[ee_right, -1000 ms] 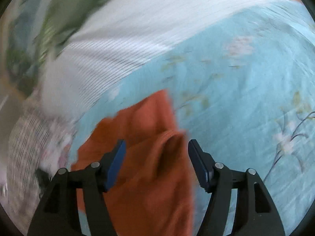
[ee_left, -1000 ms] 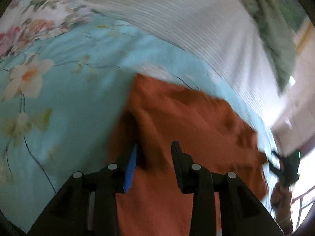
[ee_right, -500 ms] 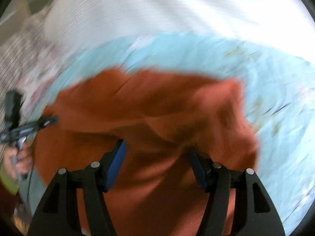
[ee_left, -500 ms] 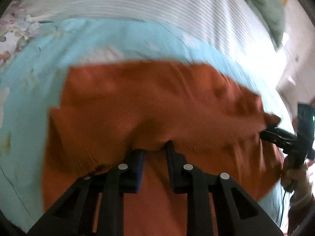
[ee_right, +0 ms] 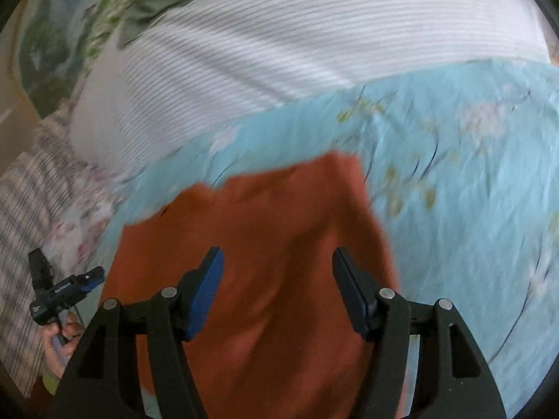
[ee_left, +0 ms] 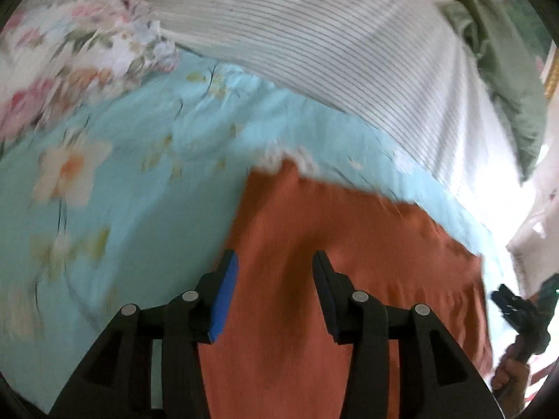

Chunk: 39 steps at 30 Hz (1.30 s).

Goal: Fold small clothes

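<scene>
A rust-orange garment (ee_left: 349, 255) lies spread on a light blue floral bedsheet (ee_left: 132, 188). My left gripper (ee_left: 274, 279) is open and empty, its jaws wide apart over the garment's left edge. In the right wrist view the same garment (ee_right: 279, 230) lies below my right gripper (ee_right: 276, 279), which is open and empty over the garment's right part. The right gripper also shows at the right edge of the left wrist view (ee_left: 513, 307), and the left gripper shows at the left edge of the right wrist view (ee_right: 70, 286).
A white striped cover (ee_left: 332, 45) lies across the bed beyond the garment. A green cloth (ee_left: 506, 63) sits at the far right. A pink floral fabric (ee_left: 70, 56) lies at the far left. A checked fabric (ee_right: 24, 209) lies at the bed's left side.
Half a second ago my left gripper was shut on the garment's edge; now both grippers are open and the garment lies flat. Both views have pulled back from the cloth.
</scene>
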{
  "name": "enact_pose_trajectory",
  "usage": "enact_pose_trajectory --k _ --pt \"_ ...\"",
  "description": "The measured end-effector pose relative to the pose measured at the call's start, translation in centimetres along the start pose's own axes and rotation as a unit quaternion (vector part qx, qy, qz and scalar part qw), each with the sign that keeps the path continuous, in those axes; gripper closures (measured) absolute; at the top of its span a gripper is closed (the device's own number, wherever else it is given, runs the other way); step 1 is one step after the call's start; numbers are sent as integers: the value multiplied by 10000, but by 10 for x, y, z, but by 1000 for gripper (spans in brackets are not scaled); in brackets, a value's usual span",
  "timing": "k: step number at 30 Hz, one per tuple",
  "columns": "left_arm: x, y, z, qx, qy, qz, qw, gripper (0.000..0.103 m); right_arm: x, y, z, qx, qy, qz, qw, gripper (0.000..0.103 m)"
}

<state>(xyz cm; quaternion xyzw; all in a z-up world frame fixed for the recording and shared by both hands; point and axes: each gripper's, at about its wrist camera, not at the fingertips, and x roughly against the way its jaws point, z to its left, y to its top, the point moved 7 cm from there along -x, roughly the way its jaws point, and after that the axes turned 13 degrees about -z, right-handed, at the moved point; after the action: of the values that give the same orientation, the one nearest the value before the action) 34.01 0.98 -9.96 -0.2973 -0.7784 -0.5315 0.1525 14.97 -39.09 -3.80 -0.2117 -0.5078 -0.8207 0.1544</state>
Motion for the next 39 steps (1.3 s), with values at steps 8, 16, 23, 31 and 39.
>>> enact_pose_trajectory --k 8,16,23,31,39 --pt "80 -75 -4 737 -554 197 9955 46 20 -64 26 -177 365 345 9986 37" --pt "106 -134 6 1367 -716 495 9868 40 44 -83 43 -543 563 302 9965 35" --pt "89 -126 22 2016 -666 226 9769 39 48 -87 54 -460 621 349 9964 34" --pt "53 -92 35 2219 -198 -105 9748 52 37 -86 52 -543 611 428 9957 34" --pt "66 -63 -1 1338 -274 -399 9898 95 34 -66 38 -651 626 375 9952 34"
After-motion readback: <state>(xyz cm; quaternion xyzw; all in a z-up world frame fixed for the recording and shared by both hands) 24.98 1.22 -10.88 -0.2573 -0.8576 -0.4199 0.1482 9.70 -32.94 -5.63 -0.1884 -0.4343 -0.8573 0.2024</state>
